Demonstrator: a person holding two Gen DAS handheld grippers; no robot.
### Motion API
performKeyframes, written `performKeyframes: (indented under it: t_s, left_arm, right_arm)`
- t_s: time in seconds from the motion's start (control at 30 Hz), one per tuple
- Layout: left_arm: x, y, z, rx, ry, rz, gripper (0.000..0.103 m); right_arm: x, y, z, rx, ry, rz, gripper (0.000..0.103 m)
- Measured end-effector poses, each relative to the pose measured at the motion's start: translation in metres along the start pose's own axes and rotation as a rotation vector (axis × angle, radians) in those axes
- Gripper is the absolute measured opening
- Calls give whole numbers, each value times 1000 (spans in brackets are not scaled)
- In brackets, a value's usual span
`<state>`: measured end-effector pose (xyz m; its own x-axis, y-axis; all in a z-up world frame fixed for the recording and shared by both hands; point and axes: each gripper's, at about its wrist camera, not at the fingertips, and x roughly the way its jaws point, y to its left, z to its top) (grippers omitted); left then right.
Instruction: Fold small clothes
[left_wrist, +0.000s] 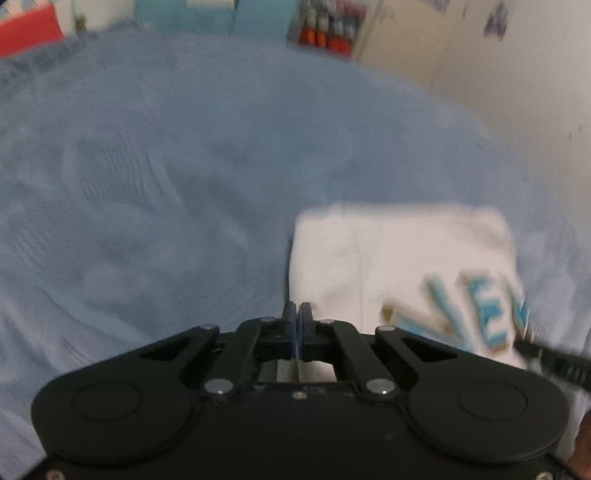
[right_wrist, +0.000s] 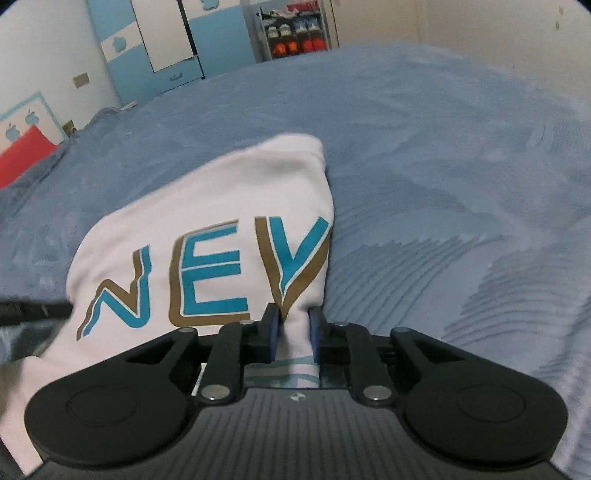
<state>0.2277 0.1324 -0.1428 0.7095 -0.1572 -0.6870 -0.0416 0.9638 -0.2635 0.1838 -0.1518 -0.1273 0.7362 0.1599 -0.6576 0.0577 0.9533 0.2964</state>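
Blue blanket (right_wrist: 424, 147), blue-white wardrobe (right_wrist: 166, 40), shoe rack (right_wrist: 295, 33).

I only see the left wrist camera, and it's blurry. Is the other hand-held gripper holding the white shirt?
Observer: Yes, the right hand-held gripper pinches a bunch of the white shirt between its pads.
Operator: What do the blue letters say?
Observer: The letters read N, E, V, edged in brown.
Operator: What's behind the bed?
Observer: A blue and white wardrobe beside a shoe shelf.
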Motion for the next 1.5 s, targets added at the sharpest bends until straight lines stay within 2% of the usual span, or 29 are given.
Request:
performKeyframes:
  t_s: [0.1,0.13,0.17,0.2,0.27,0.3,0.33,0.37,0.5,0.57,0.6,0.67,0.73,0.8,0.9,0.93,0.97,1.0,1.07,1.1,1.13,1.2,1.27,1.33,1.37,1.43,1.5]
  left_arm:
    - [-20,3,11,-1,-67,56,0]
    - [-17,8,15,2,-61,83,0]
    - [-10,16,14,-10,-16,85,0]
    - [-3,25,11,-42,42,52,0]
    - [-5,35,1,-104,73,-22,2]
    - [-7,35,-2,-109,82,-56,8]
    - [-9,33,-5,-99,94,-67,20]
    - [-12,31,-6,-89,97,-69,28]
    - [-14,25,-11,-74,119,-98,30]
    - [-13,20,-8,-68,130,-108,38]
    - [-15,17,-7,-63,136,-109,38]
    - [-26,4,-4,-53,117,-97,40]
    - [-41,-3,-3,-40,99,-125,46]
    - [-33,-10,-5,6,131,-132,48]
    - [-2,-12,-11,44,202,-46,46]
    - [7,-9,-13,37,213,-49,41]
    - [16,-4,-16,-4,227,-85,21]
    - [19,-1,-16,-39,234,-108,18]
    - [10,-7,-13,-7,192,-84,10]
    - [-1,-12,-11,22,153,-82,9]
    - [-13,-17,-9,48,110,-74,4]
    - [-33,-25,-4,78,61,-61,3]
    - [-40,-29,-1,99,31,-17,2]
    - [-29,-21,-1,83,50,1,2]
    - [-16,-14,-5,65,67,12,2]
    - [18,3,-20,16,134,12,4]
    - [23,8,-26,-9,116,12,4]
  right_arm:
    - [-11,-8,1,58,-17,26,18]
    - [-10,-12,-2,72,-9,30,18]
    - [-5,-13,-4,75,1,31,18]
    - [0,-12,-4,64,13,29,19]
    - [-1,-8,-3,52,5,28,23]
    - [-6,-9,-4,55,5,35,26]
    - [-9,-10,-3,60,5,45,29]
    - [-10,-12,-3,62,7,46,32]
    - [-13,-7,-5,67,11,47,32]
    - [-16,-9,-6,79,10,50,32]
    - [-16,-9,-7,82,10,50,32]
    - [-15,-7,-7,68,10,45,32]
    - [-16,-6,-6,63,6,38,32]
    - [-14,-6,-6,76,12,46,32]
    - [-14,-5,-7,81,11,43,32]
    - [-14,-4,-7,76,11,41,32]
    - [-15,-3,-7,71,12,42,32]
    - [-15,-3,-6,69,13,45,32]
    - [-16,-3,-4,68,16,49,32]
    - [-17,-3,-4,71,16,52,32]
    - [-19,-3,-4,77,14,54,32]
    - [-21,-3,-4,84,3,62,32]
    - [-21,-1,-5,80,-11,62,33]
    - [-18,3,-8,65,-14,50,33]
    - [-13,6,-12,44,-16,35,38]
    - [-3,11,-20,10,-19,14,42]
    - [-4,13,-25,-11,-44,15,42]
